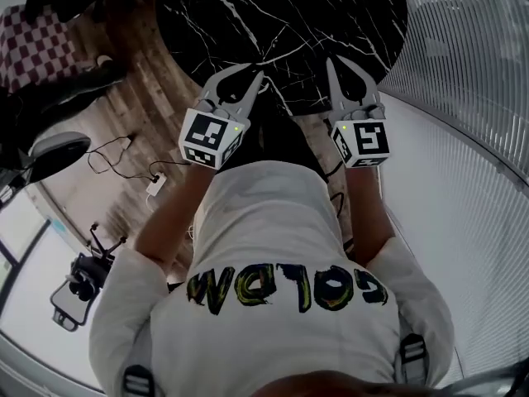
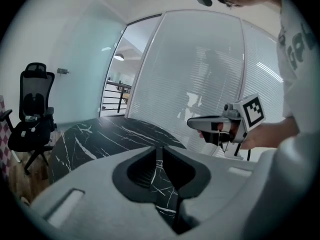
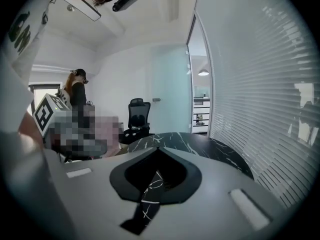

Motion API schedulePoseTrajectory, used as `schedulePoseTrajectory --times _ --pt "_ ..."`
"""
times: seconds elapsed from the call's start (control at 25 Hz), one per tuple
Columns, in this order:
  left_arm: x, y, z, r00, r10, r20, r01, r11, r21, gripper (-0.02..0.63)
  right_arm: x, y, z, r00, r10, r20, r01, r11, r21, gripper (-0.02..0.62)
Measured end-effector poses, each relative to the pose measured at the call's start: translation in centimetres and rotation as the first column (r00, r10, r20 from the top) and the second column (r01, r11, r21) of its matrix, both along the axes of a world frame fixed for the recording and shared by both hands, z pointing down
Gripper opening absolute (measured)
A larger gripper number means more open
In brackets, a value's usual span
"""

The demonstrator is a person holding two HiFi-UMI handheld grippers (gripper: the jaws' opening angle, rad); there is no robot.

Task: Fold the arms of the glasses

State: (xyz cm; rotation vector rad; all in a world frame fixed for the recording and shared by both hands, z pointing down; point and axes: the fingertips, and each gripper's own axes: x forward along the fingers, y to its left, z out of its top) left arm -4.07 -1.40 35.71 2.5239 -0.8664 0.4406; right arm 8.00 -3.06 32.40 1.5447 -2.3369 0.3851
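No glasses show in any view. A round black marble table (image 1: 281,23) lies ahead of me, and its top looks bare. My left gripper (image 1: 258,76) hangs over the table's near edge with its jaws together and nothing between them; in its own view its tips (image 2: 159,150) meet over the marble. My right gripper (image 1: 331,61) is level with it a little to the right, also shut and empty, its tips (image 3: 157,149) closed over the table (image 3: 200,144). The left gripper view shows the right gripper (image 2: 194,123) from the side, held in a hand.
A glass wall with blinds (image 1: 463,98) curves round the right side. A black office chair (image 2: 32,114) stands beyond the table. Cables and a power adapter (image 1: 155,184) lie on the wooden floor at the left, beside a camera rig (image 1: 78,284). A person (image 3: 77,91) stands in the background.
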Motion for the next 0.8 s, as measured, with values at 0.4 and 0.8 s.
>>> schedulePoseTrajectory --times 0.4,0.8 --pt "0.6 -2.1 9.5 0.993 0.046 0.106 -0.034 0.993 -0.113 0.059 3.8 -3.2 8.5 0.997 0.023 -0.080 -0.032 0.994 -0.109 0.003" --pt "2.6 -2.3 16.9 0.985 0.089 0.147 -0.057 0.976 -0.208 0.069 5.0 -3.7 17.5 0.991 -0.013 -0.136 -0.018 0.973 -0.229 0.003"
